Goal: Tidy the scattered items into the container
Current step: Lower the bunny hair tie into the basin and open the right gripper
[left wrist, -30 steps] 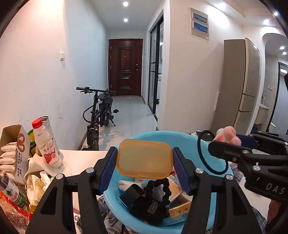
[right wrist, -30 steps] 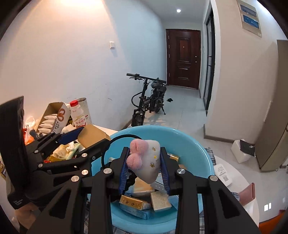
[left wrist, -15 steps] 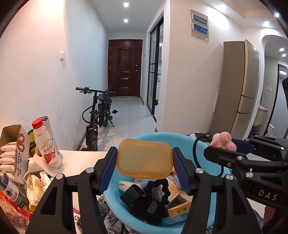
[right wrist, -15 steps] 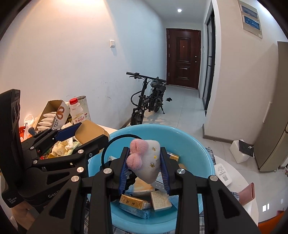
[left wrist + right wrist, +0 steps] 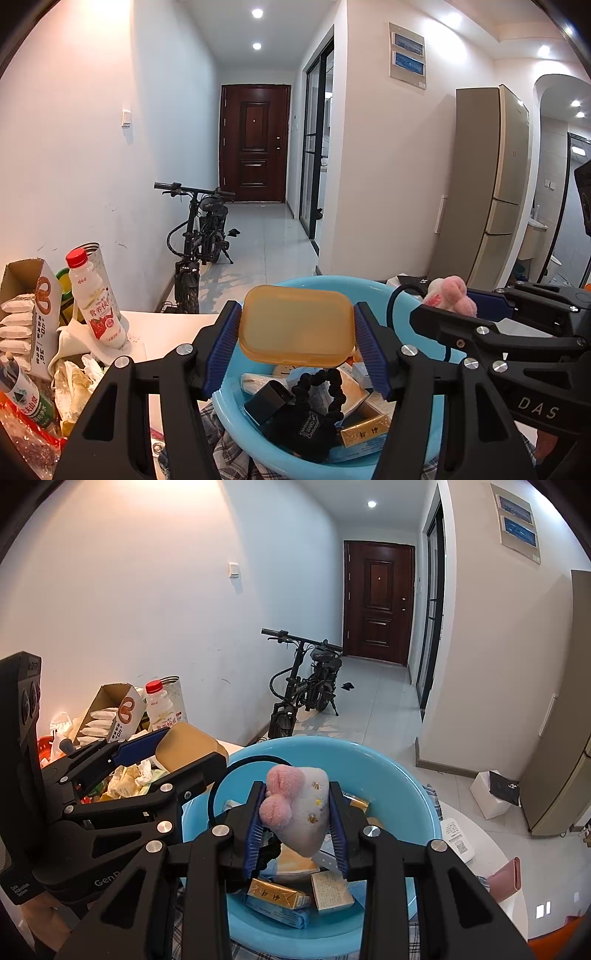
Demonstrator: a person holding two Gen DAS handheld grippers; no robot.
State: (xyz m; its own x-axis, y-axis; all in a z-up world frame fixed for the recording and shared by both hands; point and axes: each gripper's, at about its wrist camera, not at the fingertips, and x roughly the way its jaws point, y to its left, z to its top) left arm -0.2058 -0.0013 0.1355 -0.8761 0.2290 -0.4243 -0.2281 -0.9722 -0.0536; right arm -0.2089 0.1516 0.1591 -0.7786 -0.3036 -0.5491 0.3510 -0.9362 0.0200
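Note:
A light blue basin point(image 5: 236, 417) point(image 5: 391, 771) sits on a checked cloth and holds several small boxes, a black scrunchie point(image 5: 325, 384) and a gold pack point(image 5: 277, 891). My left gripper point(image 5: 295, 328) is shut on a flat amber plastic case point(image 5: 295, 326) held above the basin's near rim; the case also shows in the right wrist view point(image 5: 188, 746). My right gripper point(image 5: 297, 821) is shut on a grey plush hair tie with pink pompoms point(image 5: 295, 812) and a black elastic loop, held over the basin. It also shows in the left wrist view point(image 5: 448, 291).
At the left stand a red-capped milk bottle point(image 5: 96, 302), an open carton of white packets point(image 5: 26, 310), crumpled paper and a green-labelled bottle point(image 5: 22, 395). A pink pouch point(image 5: 506, 878) and a white card point(image 5: 456, 840) lie at the right. A bicycle point(image 5: 199, 236) stands in the hallway.
The right gripper with the plush hair tie has shifted a little to the right in the left wrist view. The left gripper holds the amber case in the same place.

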